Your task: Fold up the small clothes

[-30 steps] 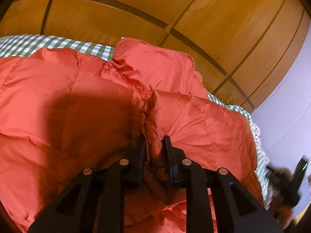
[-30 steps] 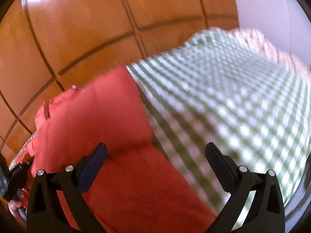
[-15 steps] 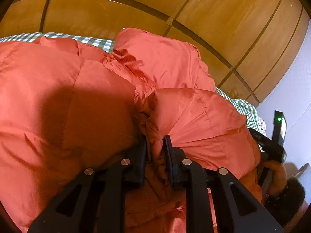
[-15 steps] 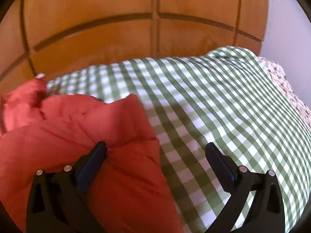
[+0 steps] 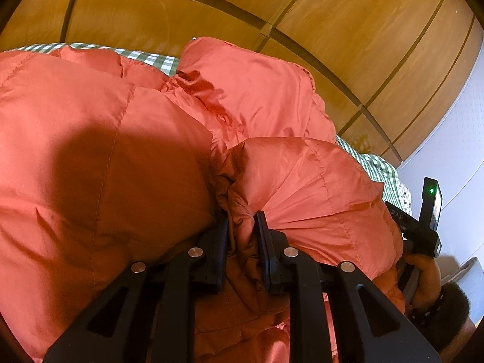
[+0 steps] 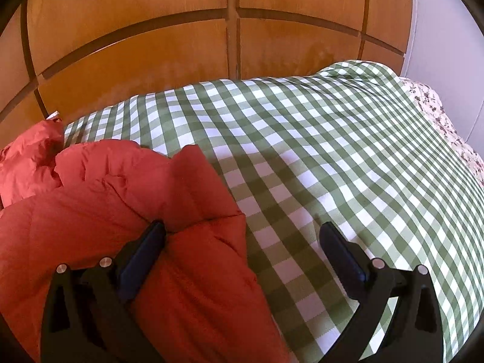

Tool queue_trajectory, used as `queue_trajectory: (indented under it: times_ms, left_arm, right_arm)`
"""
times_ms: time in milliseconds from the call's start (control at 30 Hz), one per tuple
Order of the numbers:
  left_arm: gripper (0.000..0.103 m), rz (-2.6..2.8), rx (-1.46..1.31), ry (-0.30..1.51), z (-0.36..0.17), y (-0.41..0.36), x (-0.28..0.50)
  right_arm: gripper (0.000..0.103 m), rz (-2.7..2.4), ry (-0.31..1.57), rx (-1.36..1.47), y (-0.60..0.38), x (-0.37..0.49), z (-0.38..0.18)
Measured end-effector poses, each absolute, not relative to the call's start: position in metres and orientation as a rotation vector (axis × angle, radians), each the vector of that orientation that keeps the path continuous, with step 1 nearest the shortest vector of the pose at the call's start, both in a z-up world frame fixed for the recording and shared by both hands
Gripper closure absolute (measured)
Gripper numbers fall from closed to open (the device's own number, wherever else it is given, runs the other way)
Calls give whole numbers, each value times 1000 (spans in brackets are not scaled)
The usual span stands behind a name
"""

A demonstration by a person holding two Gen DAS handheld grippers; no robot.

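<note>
In the left wrist view, the left gripper (image 5: pixel 242 227) has its two black fingers (image 5: pixel 219 242) pressed close on a bunched ridge of the puffy orange-red quilted jacket (image 5: pixel 106 151), which lies in a heap on the bed with the green-and-white checked cover (image 5: pixel 381 169). The step in hand seems to be the carrying of one part of the jacket over the rest of it, so the fold is begun but not finished. This gripper points forward and a little down, toward the brown wooden panelled wall (image 5: pixel 302 15) behind the jacket. At the right of the jacket, the person's right hand (image 5: pixel 423 275) holds the other tool. In the right wrist view, the right gripper (image 6: pixel 239 236) has its fingers (image 6: pixel 145 251) spread wide and grips nothing; the left one rests on the jacket's near edge, and the right one hangs over the checked cover to the right of the jacket. This gripper points along the bed toward the wall. I judge that the next move calls for the right gripper to close on the free edge of the jacket, so that both sides can be laid over together and evenly.
</note>
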State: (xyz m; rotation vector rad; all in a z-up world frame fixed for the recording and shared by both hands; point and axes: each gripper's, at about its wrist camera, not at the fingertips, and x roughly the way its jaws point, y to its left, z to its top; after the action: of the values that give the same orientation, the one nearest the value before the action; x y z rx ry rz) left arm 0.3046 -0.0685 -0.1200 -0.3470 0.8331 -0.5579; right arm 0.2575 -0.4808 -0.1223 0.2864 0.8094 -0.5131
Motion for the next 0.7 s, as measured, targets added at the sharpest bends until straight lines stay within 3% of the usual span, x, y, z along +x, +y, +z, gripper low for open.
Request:
queue_trajectory:
  times_ms: [300, 700]
  left_arm:
    - [85, -559, -351, 834, -120, -68, 306]
    - [85, -562, -345, 837, -121, -67, 305]
  right_arm:
    - [2, -555, 794, 217, -464, 215, -92]
    - [2, -570, 861, 279, -484, 221, -128]
